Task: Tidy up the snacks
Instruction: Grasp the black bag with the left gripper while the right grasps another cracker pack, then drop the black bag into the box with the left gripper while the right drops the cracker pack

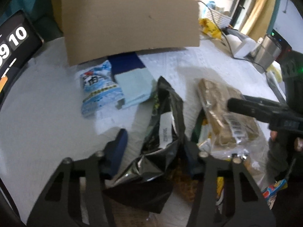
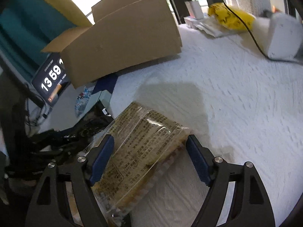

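My left gripper is open around a black foil snack bag that stands between its blue pads on the white cloth. My right gripper is open astride a clear pack of brown wafers; its fingers stand apart from the pack's sides. The same pack shows in the left wrist view with the right gripper's black finger over it. A blue-white snack pouch and a pale blue box lie by the open cardboard box, also in the right wrist view.
A clock tablet stands left of the box. A yellow bag, a white device with a black cable and a metal cup sit at the far right. More snack packets lie near the front.
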The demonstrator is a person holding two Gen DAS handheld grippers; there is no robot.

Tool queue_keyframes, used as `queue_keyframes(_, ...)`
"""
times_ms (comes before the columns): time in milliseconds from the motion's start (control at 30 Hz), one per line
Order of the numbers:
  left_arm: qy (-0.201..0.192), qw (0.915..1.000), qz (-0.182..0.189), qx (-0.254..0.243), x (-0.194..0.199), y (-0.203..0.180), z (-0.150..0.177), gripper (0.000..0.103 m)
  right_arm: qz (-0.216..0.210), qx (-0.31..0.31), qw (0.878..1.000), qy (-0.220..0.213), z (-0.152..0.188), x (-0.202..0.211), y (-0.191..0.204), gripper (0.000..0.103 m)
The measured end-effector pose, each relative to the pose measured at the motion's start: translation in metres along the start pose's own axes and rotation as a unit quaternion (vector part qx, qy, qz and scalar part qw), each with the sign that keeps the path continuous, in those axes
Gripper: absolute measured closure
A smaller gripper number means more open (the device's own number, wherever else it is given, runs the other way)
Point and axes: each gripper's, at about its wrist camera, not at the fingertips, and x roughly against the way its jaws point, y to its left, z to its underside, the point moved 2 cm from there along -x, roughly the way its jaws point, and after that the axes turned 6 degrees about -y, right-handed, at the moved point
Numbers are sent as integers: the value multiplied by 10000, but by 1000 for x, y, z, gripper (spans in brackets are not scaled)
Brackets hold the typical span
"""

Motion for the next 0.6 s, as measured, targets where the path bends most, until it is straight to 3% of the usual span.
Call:
queue_keyframes(33,-1,10000,34,-34,-1,-2,0,60,-52,-34,10000,16,0,-1,-1,26)
queue_keyframes(100,9,9999,90,-137,-1,-7,0,67,-119,-171,9998,-18,-2,-1,-5,44)
queue_keyframes(133,-2,9998,116,-168,0,-10,1,68,-161,-201,9997,-40,-3,-1,-6,47)
queue_keyframes(200,-33,9996,140,-230,1,-16,0,69,-209,-273,9993,-126,-4,0,-9,66)
queue_keyframes(400,-149,9994,202,-220,12,-20,-5,71,-291,-133,9988,-377,-13,11,-10,77)
queue_keyframes(600,-397,9988,270,-36,32,-15,-16,71,-172,202,9965,-795,-32,33,-8,82)
